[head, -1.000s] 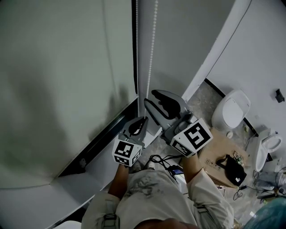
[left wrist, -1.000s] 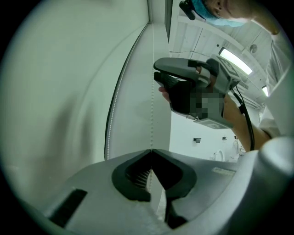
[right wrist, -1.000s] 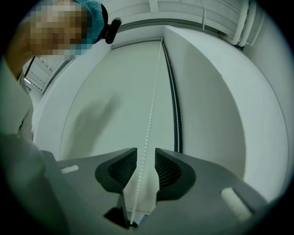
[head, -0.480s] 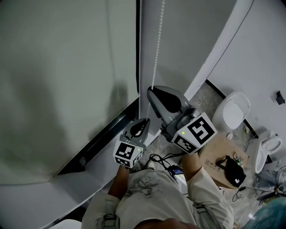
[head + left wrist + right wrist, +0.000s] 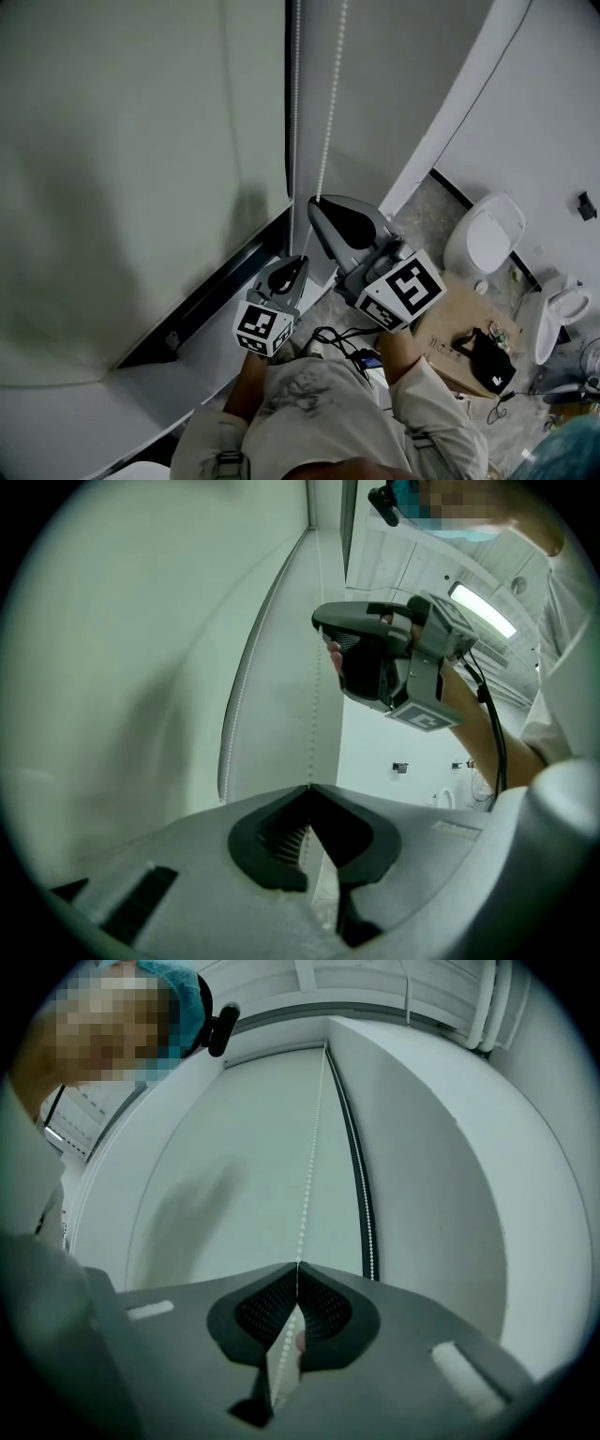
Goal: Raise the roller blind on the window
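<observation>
Just beside the roller blind [image 5: 141,169], the bead chain [image 5: 309,1166] is pinched tight by the left gripper [image 5: 309,786] and by the right gripper [image 5: 298,1263], just squeezed closed. A toilet [image 5: 485,234] is seen well away from the blind.

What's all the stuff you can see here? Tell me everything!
roller blind: one, pale grey-green, covering the window at left
bead chain: two strands, white, hanging by the blind's edge
toilets: two, white, on the floor at right
cardboard box: one, brown, on the floor near the toilets
cables: a few, black, on the floor under the grippers
left gripper: one, grey, fingers shut on a chain strand
right gripper: one, grey, higher up; fingers have just been closing, now shut on a chain strand
</observation>
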`<state>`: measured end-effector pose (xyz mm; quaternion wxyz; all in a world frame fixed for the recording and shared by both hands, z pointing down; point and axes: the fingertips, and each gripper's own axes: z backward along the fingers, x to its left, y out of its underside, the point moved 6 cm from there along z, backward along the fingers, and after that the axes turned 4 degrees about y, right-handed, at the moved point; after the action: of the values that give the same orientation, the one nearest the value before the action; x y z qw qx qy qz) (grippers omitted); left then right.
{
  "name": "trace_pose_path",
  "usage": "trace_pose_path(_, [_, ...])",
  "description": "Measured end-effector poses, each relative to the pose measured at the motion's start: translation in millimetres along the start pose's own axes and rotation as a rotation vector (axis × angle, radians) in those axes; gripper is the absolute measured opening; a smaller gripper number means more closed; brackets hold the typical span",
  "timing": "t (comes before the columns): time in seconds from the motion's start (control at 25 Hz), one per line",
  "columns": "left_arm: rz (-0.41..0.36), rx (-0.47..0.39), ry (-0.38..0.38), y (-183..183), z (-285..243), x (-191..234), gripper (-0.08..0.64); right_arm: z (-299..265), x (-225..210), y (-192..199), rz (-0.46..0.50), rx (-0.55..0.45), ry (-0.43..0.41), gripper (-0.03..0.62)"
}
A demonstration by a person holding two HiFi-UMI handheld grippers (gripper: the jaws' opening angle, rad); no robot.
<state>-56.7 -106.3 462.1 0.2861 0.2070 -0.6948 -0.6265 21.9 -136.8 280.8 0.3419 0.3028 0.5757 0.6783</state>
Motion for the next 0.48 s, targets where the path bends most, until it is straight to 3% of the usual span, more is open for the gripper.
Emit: trace_pose_path(0.48, [0.051,0.095,0.0,52.0,1.2,0.7,0.009,11.6,4.6,52.5,-0.001,0.046,0.003,0.009])
